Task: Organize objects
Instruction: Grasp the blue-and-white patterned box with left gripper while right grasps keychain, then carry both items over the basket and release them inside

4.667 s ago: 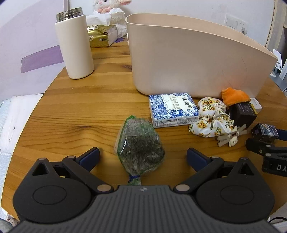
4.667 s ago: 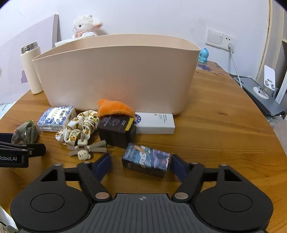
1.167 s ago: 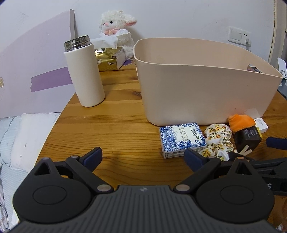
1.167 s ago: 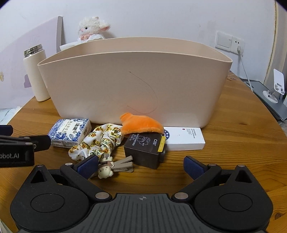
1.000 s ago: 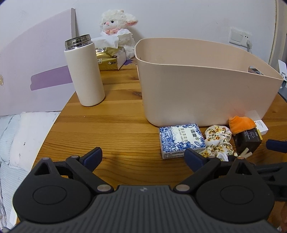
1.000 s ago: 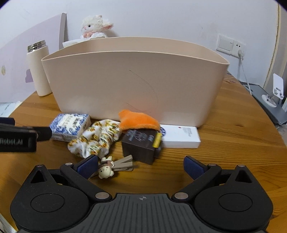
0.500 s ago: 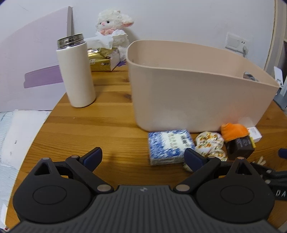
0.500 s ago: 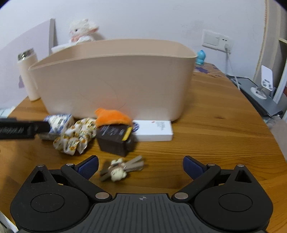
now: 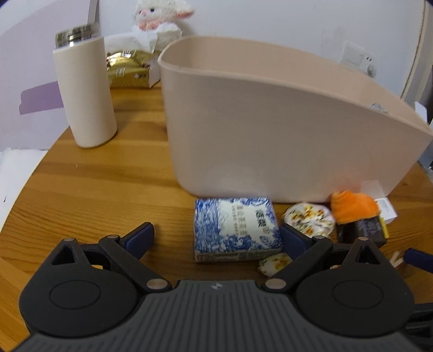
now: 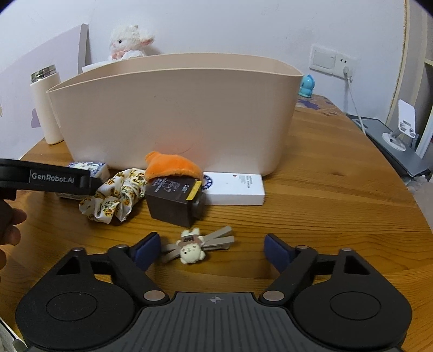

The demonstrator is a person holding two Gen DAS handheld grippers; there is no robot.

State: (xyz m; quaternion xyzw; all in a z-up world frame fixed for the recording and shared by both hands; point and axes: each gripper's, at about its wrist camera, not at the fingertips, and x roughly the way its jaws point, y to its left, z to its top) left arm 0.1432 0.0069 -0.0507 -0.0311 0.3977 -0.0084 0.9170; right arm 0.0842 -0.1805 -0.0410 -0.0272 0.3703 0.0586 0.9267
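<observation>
A large beige bin (image 9: 270, 130) (image 10: 173, 113) stands on the round wooden table. In front of it lie a blue-and-white tissue pack (image 9: 235, 228) (image 10: 89, 168), a floral scrunchie (image 9: 307, 220) (image 10: 116, 197), an orange plush piece (image 9: 351, 207) (image 10: 170, 165), a dark box (image 9: 362, 234) (image 10: 173, 203), a white box (image 10: 235, 189) and a bear hair clip (image 10: 194, 245). My left gripper (image 9: 216, 239) is open and low, with the tissue pack between its fingers. My right gripper (image 10: 211, 247) is open, with the bear clip between its fingers.
A white thermos (image 9: 85, 92) (image 10: 46, 103) stands left of the bin. A gold tissue box (image 9: 130, 70) and a plush lamb (image 9: 157, 16) sit behind. A wall socket with cable (image 10: 346, 70) and a phone stand (image 10: 403, 130) are at the right.
The green bag and the dark patterned box seen 4.7 s ago no longer lie on the table. Both grippers have moved forward and down, the left around the tissue pack, the right around the bear clip.
</observation>
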